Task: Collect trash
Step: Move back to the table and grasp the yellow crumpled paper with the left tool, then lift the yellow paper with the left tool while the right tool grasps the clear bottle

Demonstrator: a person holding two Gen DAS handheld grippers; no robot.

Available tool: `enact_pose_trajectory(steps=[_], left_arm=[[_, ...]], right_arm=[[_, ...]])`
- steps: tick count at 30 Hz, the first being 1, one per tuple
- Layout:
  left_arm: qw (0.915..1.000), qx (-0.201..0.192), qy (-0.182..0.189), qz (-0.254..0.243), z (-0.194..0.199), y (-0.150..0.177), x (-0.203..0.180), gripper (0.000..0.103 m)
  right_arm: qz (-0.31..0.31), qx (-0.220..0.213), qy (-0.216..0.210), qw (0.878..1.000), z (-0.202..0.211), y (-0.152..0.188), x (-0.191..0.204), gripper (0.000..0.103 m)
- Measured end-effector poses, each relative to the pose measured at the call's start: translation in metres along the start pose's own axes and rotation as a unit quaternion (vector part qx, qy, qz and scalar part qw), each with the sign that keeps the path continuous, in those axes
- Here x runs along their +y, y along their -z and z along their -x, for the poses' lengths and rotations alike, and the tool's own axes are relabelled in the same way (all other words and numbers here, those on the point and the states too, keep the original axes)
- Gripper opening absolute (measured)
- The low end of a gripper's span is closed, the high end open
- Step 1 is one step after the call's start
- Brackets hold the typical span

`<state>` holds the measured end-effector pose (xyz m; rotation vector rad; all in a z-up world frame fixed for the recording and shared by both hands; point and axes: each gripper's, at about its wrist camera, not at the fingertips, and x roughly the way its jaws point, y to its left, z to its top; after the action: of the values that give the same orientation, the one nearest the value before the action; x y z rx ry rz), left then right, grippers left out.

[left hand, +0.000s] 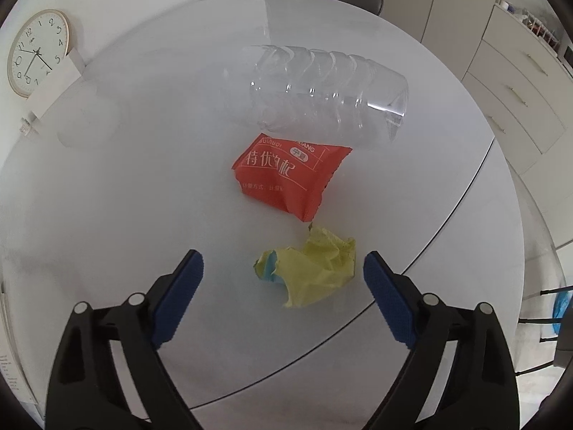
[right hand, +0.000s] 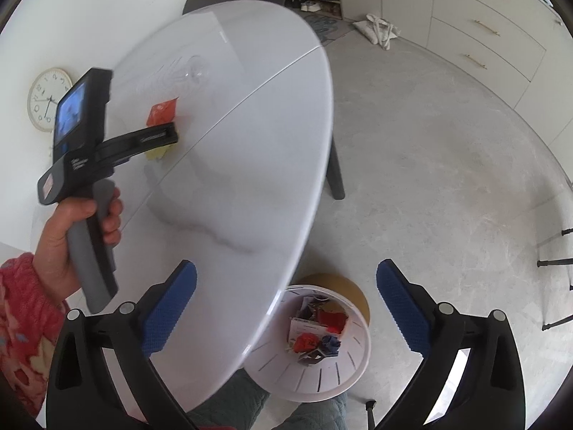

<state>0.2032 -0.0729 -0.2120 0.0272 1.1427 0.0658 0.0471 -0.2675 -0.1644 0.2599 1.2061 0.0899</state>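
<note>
— Blue pads (left hand: 179,297) of the left gripper (left hand: 283,268) are sitting nearest the lens, standing wide, with the yellow wad (left hand: 311,268) lying on the table (left hand: 107,197) between them and nothing touching it.

— So it's lining up on the wad. Where's the rest lying?

— Just beyond it the red packet (left hand: 290,175) is nearly touching the wad's far tip, and the clear bottle (left hand: 329,96) is lying on its side right behind the packet.

— And the right gripper (right hand: 286,279)?

— Hanging wide and empty past the table's edge, above the white bin (right hand: 322,376) on the floor — scraps are already sitting in it.

— What am I worrying about?

— Crumpled paper is springing back, so a shallow pinch is likely letting it slip out. The wad is also sitting off to the right-hand pad's side, so that pad may be nudging it away before the other arrives — possibly into the packet, which could be knocking the bottle and setting it rolling.
</note>
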Motion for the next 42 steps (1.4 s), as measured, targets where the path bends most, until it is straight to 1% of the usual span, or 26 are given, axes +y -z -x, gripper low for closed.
enact_pose_trajectory(steps=[2,3,5,6,8,12,13,16,21,25,27,28,29,30,31,33,35,38,40,41,42], left_arm=[[0.9998,0.007,0.016,0.008,-0.005,-0.002,0.004,0.068],[0.9997,0.006,0.02,0.013,-0.006,-0.002,0.006,0.067],[0.9997,-0.001,0.023,0.013,-0.004,-0.001,0.007,0.057],[0.9997,-0.003,0.023,0.011,-0.004,-0.001,0.007,0.055],[0.9996,-0.005,0.025,0.007,-0.002,-0.001,0.009,0.044],[0.999,0.002,0.042,0.014,0.0,0.0,0.019,0.044],[0.9987,0.004,0.047,0.017,-0.003,-0.005,0.029,0.043],[0.9979,0.008,0.059,0.025,0.003,0.001,0.042,0.043],[0.9965,0.0,0.076,0.035,0.03,0.011,0.071,0.043],[0.9961,-0.006,0.081,0.034,0.056,0.025,0.096,0.043],[0.996,-0.004,0.083,0.035,0.067,0.035,0.107,0.043],[0.9956,-0.003,0.086,0.037,0.073,0.041,0.113,0.043],[0.9954,-0.002,0.089,0.038,0.077,0.046,0.121,0.043],[0.9953,-0.003,0.089,0.037,0.082,0.051,0.126,0.043],[0.9954,-0.004,0.089,0.034,0.087,0.056,0.126,0.043],[0.9955,-0.004,0.09,0.029,0.088,0.06,0.133,0.043],[0.9955,-0.004,0.091,0.027,0.094,0.069,0.144,0.043],[0.995,-0.001,0.096,0.025,0.098,0.078,0.155,0.043],[0.9948,0.003,0.099,0.025,0.097,0.083,0.161,0.043],[0.9946,0.005,0.101,0.025,0.096,0.085,0.163,0.043],[0.9942,0.006,0.104,0.026,0.096,0.087,0.165,0.043]], right_arm=[[0.005,0.004,-0.002,1.0,-0.003,0.0,0.007,0.1],[0.008,0.006,-0.004,1.0,-0.005,0.0,0.01,0.1],[0.013,0.007,-0.004,1.0,-0.006,-0.001,0.015,0.1],[0.015,0.007,-0.004,1.0,-0.006,-0.002,0.017,0.1],[0.017,0.005,-0.004,1.0,-0.006,-0.005,0.019,0.1],[0.021,0.001,-0.003,1.0,-0.007,-0.014,0.021,0.1],[0.024,0.0,-0.003,1.0,-0.008,-0.016,0.023,0.1],[0.037,-0.004,-0.003,0.999,-0.012,-0.028,0.032,0.1],[0.093,-0.005,-0.005,0.996,-0.03,-0.058,0.057,0.1],[0.16,0.002,-0.015,0.987,-0.053,-0.089,0.088,0.1],[0.2,0.01,-0.024,0.979,-0.065,-0.104,0.109,0.095],[0.219,0.014,-0.03,0.975,-0.07,-0.112,0.118,0.091],[0.236,0.012,-0.033,0.971,-0.071,-0.122,0.128,0.088],[0.25,0.005,-0.033,0.968,-0.071,-0.131,0.136,0.088],[0.267,-0.002,-0.031,0.963,-0.07,-0.141,0.144,0.088],[0.321,-0.014,-0.018,0.947,-0.07,-0.166,0.166,0.088],[0.382,-0.009,0.007,0.924,-0.079,-0.187,0.187,0.088],[0.484,0.027,0.058,0.873,-0.11,-0.207,0.219,0.088],[0.522,0.046,0.076,0.848,-0.128,-0.213,0.231,0.088],[0.537,0.062,0.081,0.837,-0.14,-0.218,0.238,0.088],[0.546,0.074,0.083,0.83,-0.148,-0.22,0.242,0.088]])
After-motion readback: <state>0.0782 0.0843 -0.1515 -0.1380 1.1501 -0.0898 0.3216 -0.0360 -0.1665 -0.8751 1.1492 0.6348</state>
